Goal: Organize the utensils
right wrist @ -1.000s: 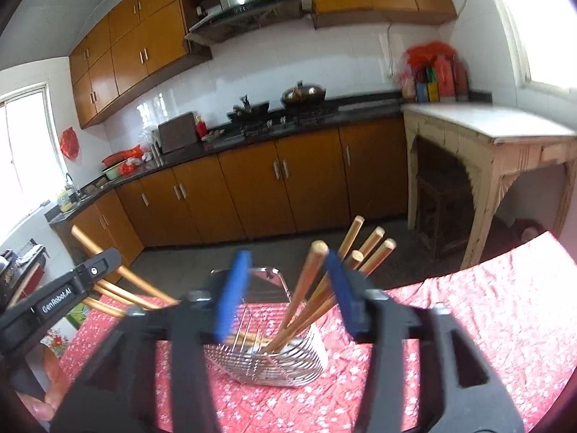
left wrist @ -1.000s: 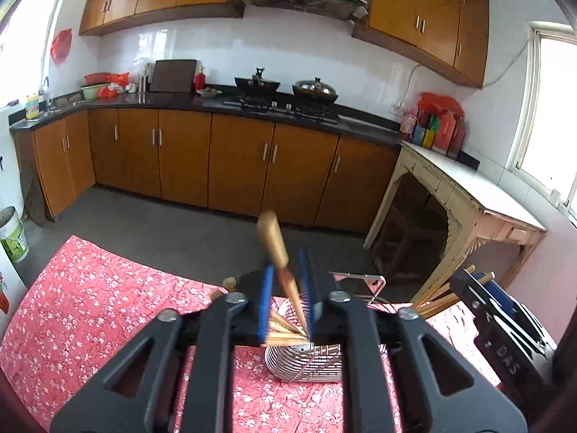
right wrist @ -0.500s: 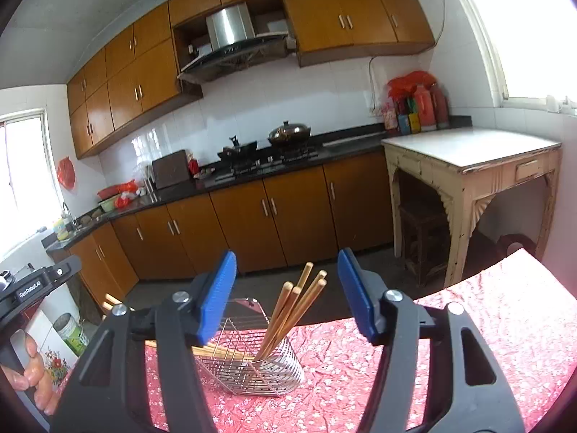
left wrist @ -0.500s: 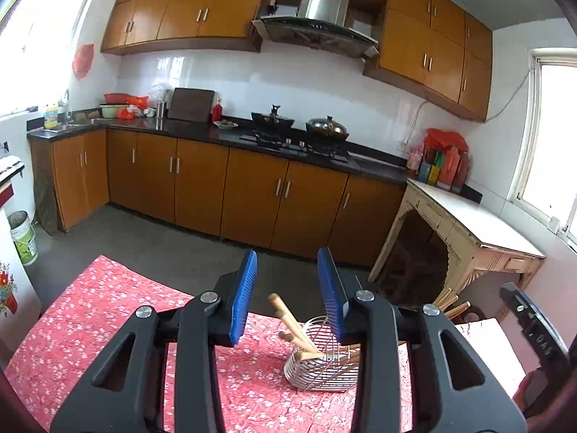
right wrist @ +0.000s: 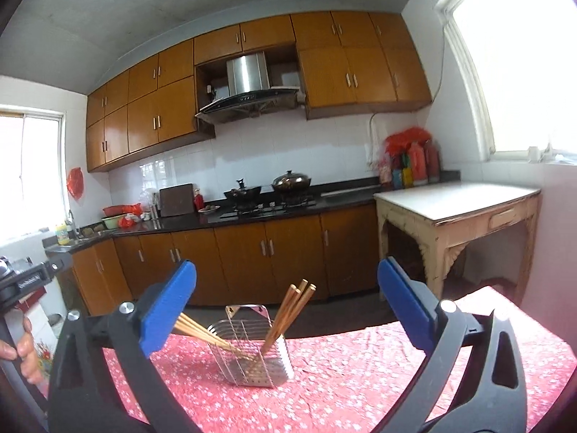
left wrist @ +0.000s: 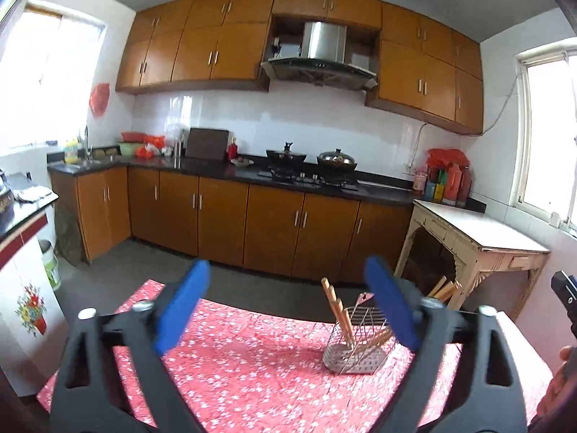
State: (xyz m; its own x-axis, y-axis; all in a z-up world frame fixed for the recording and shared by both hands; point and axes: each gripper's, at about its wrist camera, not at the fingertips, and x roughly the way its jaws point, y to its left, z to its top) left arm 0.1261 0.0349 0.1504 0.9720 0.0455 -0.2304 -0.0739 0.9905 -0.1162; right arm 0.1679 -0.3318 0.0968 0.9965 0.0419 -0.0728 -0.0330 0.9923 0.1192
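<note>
A steel wire utensil basket [right wrist: 265, 368] stands on the red flowered tablecloth [right wrist: 360, 379] and holds several wooden chopsticks [right wrist: 288, 314], some upright, some leaning left. It also shows in the left wrist view [left wrist: 355, 359], with chopsticks [left wrist: 339, 312] in it. My left gripper [left wrist: 286, 310] is wide open and empty, back from the basket, which sits low right between its fingers. My right gripper [right wrist: 286, 306] is wide open and empty, with the basket between its fingers and further off.
The cloth-covered table's far edge [left wrist: 252, 306] drops to a grey floor. Brown kitchen cabinets [left wrist: 252, 223] and a stove with pots [right wrist: 270, 187] line the back wall. A cream side table [right wrist: 458, 216] stands at the right. A white appliance [left wrist: 25, 306] is at the left.
Both grippers let go of their chopsticks, which now stand in the basket, opened wide, and pulled back and up from the basket.
</note>
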